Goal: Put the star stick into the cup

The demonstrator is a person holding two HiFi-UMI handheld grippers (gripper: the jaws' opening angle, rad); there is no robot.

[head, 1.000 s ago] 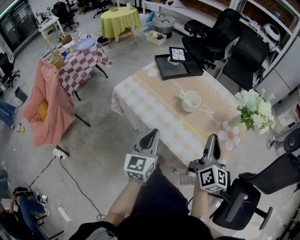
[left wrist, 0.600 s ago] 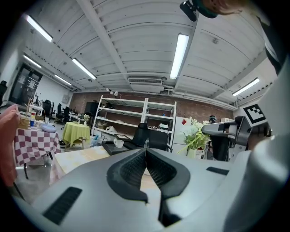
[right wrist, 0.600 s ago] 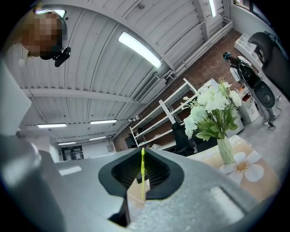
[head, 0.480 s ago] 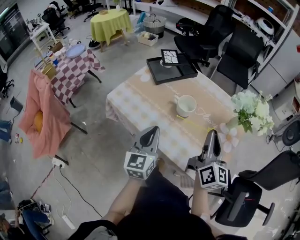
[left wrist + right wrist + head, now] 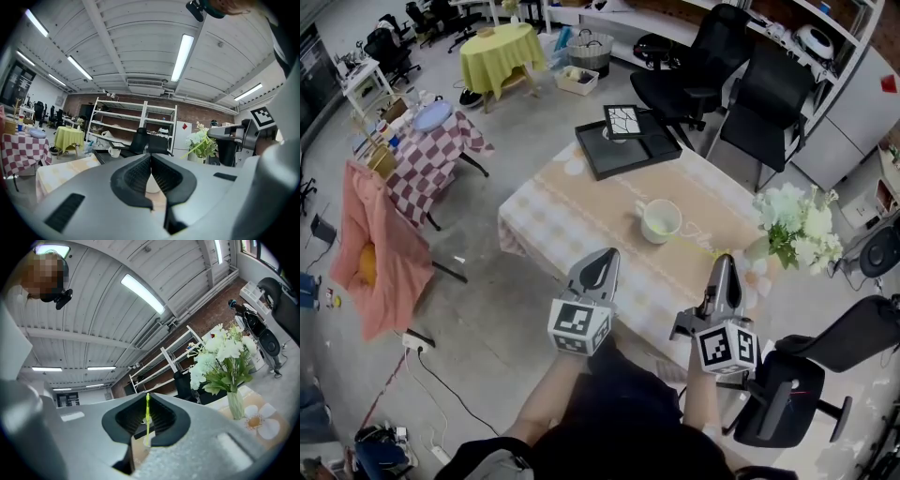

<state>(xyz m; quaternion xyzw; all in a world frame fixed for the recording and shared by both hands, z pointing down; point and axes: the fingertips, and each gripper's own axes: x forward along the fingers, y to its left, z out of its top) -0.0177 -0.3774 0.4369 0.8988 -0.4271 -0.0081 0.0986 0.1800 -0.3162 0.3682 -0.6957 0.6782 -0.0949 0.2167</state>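
Observation:
The white cup (image 5: 661, 220) stands near the middle of the table (image 5: 567, 211), which has a beige checked cloth. My right gripper (image 5: 723, 267) hovers at the table's near edge, shut on the thin yellow-green star stick (image 5: 147, 416). The stick pokes out ahead of the jaws as a faint line (image 5: 698, 248) towards the cup; its star end cannot be made out. My left gripper (image 5: 602, 262) is held level beside it on the left, also at the near edge, jaws together with nothing in them. Past its tips (image 5: 151, 159) a bit of the cup (image 5: 153, 185) shows.
A black tray (image 5: 619, 150) with a framed picture lies at the table's far end. A vase of white flowers (image 5: 792, 225) stands at the right corner. Black office chairs (image 5: 703, 66) sit behind the table, another one (image 5: 787, 398) at my right. A checked table (image 5: 427, 155) and a pink-draped stand (image 5: 380, 244) are at left.
Both grippers have come closer to the table's near edge, and the cup and tray now sit nearer to them in the head view. Neither pair of jaws has changed.

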